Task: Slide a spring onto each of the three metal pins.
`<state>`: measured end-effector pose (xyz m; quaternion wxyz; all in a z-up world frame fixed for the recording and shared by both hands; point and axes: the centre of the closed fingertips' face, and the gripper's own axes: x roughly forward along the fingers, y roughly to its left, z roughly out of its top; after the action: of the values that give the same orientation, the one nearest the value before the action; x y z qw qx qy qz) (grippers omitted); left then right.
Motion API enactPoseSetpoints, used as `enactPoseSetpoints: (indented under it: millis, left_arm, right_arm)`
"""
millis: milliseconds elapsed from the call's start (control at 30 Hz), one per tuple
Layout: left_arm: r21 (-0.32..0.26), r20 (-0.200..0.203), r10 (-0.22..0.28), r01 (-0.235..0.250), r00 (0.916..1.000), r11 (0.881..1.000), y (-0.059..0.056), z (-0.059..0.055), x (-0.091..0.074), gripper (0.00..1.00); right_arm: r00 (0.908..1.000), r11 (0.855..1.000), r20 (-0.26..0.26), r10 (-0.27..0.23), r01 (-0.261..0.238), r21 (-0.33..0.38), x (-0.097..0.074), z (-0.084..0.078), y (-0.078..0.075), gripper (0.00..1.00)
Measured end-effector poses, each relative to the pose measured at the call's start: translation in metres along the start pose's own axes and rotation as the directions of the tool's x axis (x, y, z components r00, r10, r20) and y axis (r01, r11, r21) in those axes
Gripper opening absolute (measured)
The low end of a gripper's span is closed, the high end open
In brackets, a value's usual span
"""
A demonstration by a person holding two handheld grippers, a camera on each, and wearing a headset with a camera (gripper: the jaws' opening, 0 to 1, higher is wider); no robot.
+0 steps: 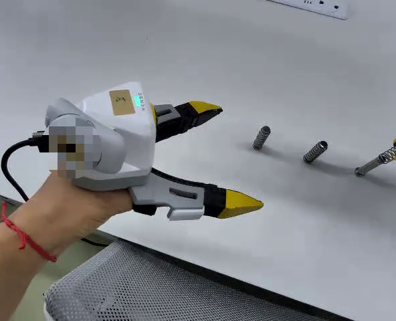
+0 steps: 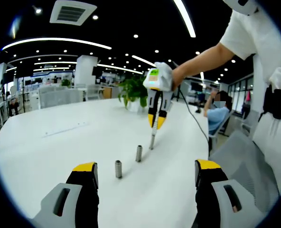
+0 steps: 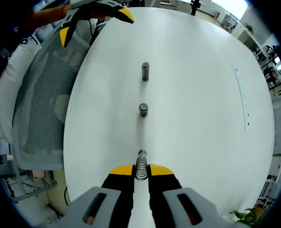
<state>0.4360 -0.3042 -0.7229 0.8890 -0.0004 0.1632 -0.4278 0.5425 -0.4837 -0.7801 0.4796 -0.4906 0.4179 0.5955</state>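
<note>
Three coiled springs sit in a line on a plain white bench (image 1: 184,53). The left spring (image 1: 261,137) and the middle spring (image 1: 315,152) stand free and well apart from both grippers, and whether a pin runs through either is hard to tell. The right spring (image 1: 387,157) rides on a thin metal pin (image 1: 361,171) whose bare end pokes out below the coil and rests on the bench top. A white power strip (image 1: 315,5) lies at the far edge, and a grey mesh chair (image 1: 151,287) stands just off the near edge. The left gripper view shows an open office beyond the bench, with long ceiling lights (image 2: 55,40) and a leafy plant (image 2: 133,90) at the far end.

A hand (image 1: 71,207) with a red cord on the wrist holds the left gripper (image 1: 238,156) at the near left, above the bench edge. It is roughly level and aimed along the row, with its yellow-tipped fingers (image 1: 241,202) spread wide on nothing. At the far right, the right gripper (image 3: 141,170) points steeply down, its fingers closed on the right spring's coils.
</note>
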Motion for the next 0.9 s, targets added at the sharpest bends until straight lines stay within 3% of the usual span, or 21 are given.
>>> enactPoseSetpoints:
  millis: [900]
  left_arm:
    - [-0.018, 0.006, -0.011, 0.011, 0.9999, 1.0, 0.0, -0.002, 0.003, 0.83]
  right_arm:
    - [0.9999, 1.0, -0.008, 0.009, -0.009, 0.006, 0.025, -0.003, -0.002, 0.12]
